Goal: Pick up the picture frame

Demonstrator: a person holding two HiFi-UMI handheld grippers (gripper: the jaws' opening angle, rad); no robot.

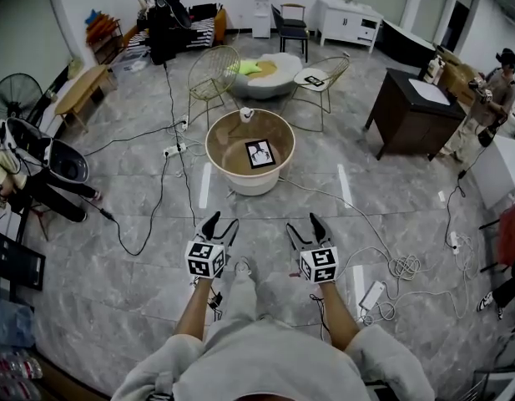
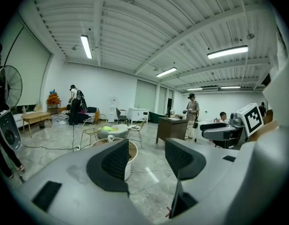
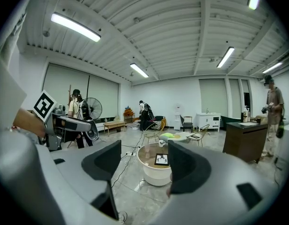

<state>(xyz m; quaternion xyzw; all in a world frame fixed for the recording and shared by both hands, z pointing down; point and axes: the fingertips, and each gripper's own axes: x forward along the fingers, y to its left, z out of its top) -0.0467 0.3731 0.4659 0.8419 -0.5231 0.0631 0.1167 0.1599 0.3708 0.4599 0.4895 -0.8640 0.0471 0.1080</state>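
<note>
Forearms in grey sleeves reach out at the bottom of the head view. They carry the left hand-held gripper (image 1: 222, 224) and the right hand-held gripper (image 1: 303, 225) side by side over the tiled floor (image 1: 157, 291), level and pointing ahead, which looks like a ready carry during an approach, not a reach. Each one's own view shows its jaws parted with only open room between them, so both are released and empty. The picture frame (image 1: 260, 154) sits on the round white table (image 1: 232, 178) straight ahead, well apart from both tools, near the middle of the tan top, with a white mug (image 1: 246, 114) at the far rim. From the right gripper view the frame seems to lean up slightly, but it is small there and I cannot be sure it isn't lying flat. It falls between the right tool's jaws in that view, which suggests that side is lined up for the pick. A cable (image 1: 324, 192) trails across the floor beside the table and is worth stepping around.
</note>
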